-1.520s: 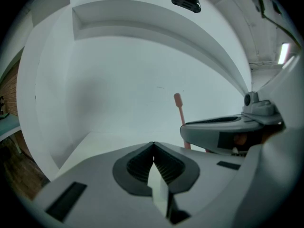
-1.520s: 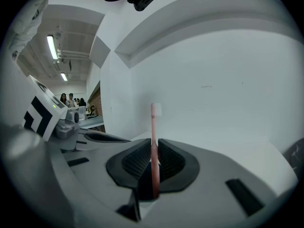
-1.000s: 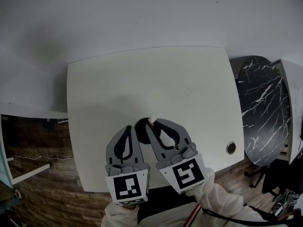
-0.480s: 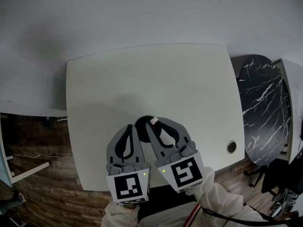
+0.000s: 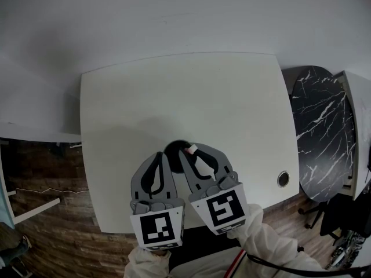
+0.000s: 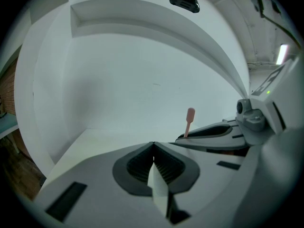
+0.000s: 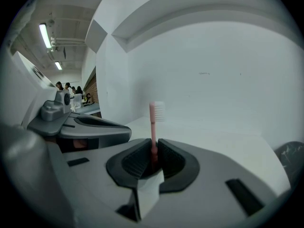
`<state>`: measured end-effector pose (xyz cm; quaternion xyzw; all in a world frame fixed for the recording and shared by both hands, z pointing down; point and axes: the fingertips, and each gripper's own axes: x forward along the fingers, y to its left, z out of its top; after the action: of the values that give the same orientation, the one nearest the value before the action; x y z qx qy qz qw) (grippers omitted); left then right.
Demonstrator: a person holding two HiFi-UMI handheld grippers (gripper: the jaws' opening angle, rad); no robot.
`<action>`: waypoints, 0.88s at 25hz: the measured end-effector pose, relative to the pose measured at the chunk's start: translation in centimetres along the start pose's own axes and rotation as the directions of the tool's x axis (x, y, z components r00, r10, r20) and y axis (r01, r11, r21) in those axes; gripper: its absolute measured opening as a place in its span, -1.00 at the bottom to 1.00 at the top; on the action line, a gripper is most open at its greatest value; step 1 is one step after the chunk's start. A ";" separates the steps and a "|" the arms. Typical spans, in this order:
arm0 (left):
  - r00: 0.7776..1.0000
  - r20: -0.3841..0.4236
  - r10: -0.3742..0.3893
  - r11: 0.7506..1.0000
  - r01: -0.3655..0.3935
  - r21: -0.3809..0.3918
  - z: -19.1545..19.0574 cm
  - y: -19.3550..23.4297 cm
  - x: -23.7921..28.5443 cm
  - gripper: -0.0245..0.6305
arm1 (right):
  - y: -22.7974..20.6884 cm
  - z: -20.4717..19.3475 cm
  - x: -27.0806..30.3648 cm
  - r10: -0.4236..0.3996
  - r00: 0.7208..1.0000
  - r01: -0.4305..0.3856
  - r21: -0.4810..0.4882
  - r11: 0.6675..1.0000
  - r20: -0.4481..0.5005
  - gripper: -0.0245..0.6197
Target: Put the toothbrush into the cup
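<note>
Right gripper view: right hand-held gripper (image 7: 155, 152) clamps toothbrush (image 7: 153, 127) | left gripper view: left hand-held gripper (image 6: 153, 152) together | head view only: dark cup (image 5: 174, 148)

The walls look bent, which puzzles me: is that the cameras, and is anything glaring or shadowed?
Both gripper views: fisheye, dark corners, wall ledges bowed. Right gripper view: ceiling light strips glare, toothbrush looks clear. Head view: white table bulges at its edges, a soft shadow lies on it.

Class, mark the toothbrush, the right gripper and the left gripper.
toothbrush (image 7: 153, 125), right gripper view, pink handle below the bristles.
right gripper (image 7: 154, 142), right gripper view, between its fingertips gripping the toothbrush.
left gripper (image 6: 153, 144), left gripper view, where its shut fingertips meet.
</note>
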<state>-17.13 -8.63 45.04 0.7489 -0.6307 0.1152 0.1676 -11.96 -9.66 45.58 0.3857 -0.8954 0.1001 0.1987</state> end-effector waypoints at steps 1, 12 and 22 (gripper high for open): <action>1.000 0.000 0.000 1.000 0.000 0.000 0.0 0.0 0.0 -0.90 | 0.0 0.0 0.0 0.001 1.000 -0.001 0.001 1.000 0.000 -0.77; 1.000 -0.006 0.000 1.000 0.000 -0.003 -0.1 -0.2 0.0 -0.90 | -0.4 -0.3 -0.3 -0.019 0.999 0.019 -0.006 1.000 -0.048 -0.76; 1.000 -0.023 0.000 1.000 0.000 0.016 -0.6 -0.4 -0.2 -0.90 | -0.8 -0.4 -1.1 -0.012 0.999 0.013 0.032 0.999 -0.033 -0.67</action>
<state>-16.76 -8.14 45.48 0.7488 -0.6278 0.1289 0.1688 -10.61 -9.34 45.51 0.3928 -0.8878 0.1194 0.2078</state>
